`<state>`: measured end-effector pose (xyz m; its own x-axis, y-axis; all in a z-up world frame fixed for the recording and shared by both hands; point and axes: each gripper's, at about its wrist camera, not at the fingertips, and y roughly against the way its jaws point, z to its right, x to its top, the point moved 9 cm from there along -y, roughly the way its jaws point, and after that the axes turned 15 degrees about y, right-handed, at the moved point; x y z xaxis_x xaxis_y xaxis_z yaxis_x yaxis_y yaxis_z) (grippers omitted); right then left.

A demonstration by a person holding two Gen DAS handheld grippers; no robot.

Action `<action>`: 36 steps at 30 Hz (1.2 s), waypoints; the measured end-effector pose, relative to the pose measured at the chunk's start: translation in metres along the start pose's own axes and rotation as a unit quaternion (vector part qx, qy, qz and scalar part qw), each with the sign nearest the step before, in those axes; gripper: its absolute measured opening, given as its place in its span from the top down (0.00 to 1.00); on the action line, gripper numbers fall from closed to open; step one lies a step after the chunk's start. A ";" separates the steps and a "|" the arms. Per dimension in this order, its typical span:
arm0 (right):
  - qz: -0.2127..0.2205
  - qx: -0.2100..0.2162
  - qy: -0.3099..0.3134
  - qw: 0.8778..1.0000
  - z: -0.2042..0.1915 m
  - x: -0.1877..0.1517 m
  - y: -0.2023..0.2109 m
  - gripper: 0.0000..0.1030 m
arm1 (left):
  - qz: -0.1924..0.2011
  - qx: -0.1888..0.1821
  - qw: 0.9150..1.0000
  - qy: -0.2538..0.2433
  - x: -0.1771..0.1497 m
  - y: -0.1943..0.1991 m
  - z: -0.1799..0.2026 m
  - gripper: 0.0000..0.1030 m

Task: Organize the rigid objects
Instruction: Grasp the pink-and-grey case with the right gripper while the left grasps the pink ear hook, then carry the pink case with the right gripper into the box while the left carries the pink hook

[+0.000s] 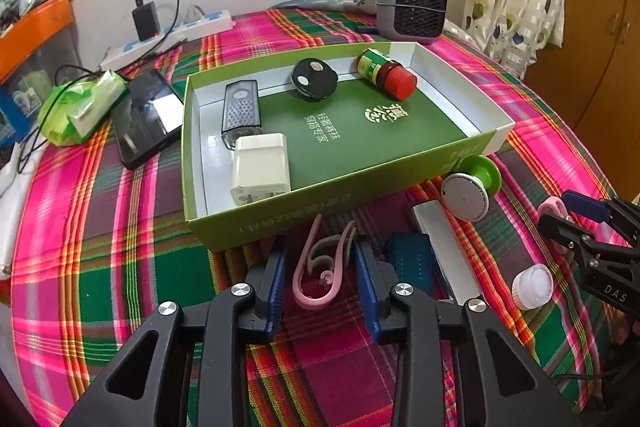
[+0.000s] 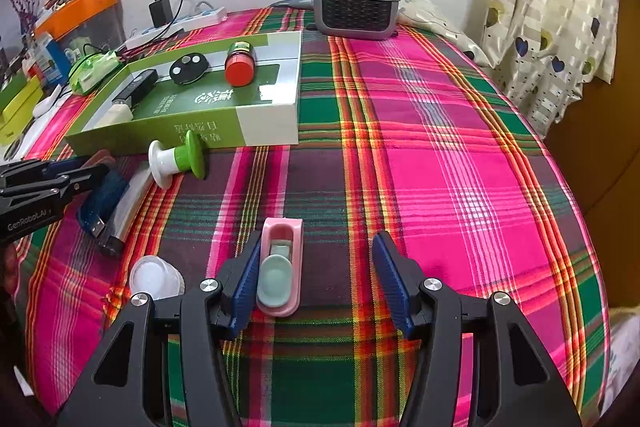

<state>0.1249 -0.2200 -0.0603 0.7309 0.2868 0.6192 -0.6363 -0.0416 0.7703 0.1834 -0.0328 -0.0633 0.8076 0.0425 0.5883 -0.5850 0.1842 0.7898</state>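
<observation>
My left gripper (image 1: 320, 246) is open low over the plaid cloth, its blue pads on either side of a pink curled clip (image 1: 316, 269). Just beyond stands the green box (image 1: 304, 209), which holds a white charger (image 1: 260, 167), a grey device (image 1: 242, 111), a black round remote (image 1: 314, 79) and a red-capped bottle (image 1: 386, 73). My right gripper (image 2: 318, 243) is open too, with a pink case with a teal button (image 2: 280, 267) resting against its left pad. Loose beside the box lie a green-and-white knob (image 2: 180, 159), a blue USB device (image 2: 102, 203), a silver bar (image 1: 444, 247) and a white cap (image 2: 154, 277).
A grey fan heater (image 2: 356, 1) stands at the back. A black phone (image 1: 148, 115), a green tissue pack (image 1: 80, 107) and a power strip (image 1: 172, 35) lie left of the box. A curtain (image 2: 552, 27) hangs at the right. The cloth right of the box is bare.
</observation>
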 end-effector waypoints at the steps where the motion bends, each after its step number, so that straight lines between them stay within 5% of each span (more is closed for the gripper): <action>1: 0.000 0.000 0.000 1.000 0.000 0.000 0.000 0.46 | 0.000 0.001 1.000 0.001 0.000 0.000 0.000 0.74; 8: 0.005 0.000 0.000 1.000 0.001 -0.001 0.001 0.48 | 0.003 0.001 1.000 0.008 -0.001 0.001 -0.002 0.78; 20: 0.014 0.004 0.006 1.000 -0.001 -0.001 0.004 0.76 | 0.005 0.001 1.000 0.012 -0.002 0.003 -0.002 0.79; 36: 0.014 0.005 0.003 1.000 0.000 -0.001 0.004 0.82 | 0.011 0.000 1.000 0.017 -0.001 0.009 -0.003 0.79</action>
<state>0.1218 -0.2206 -0.0581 0.7113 0.2907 0.6400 -0.6542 -0.0594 0.7540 0.1778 -0.0281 -0.0570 0.7970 0.0794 0.5987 -0.6021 0.1836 0.7770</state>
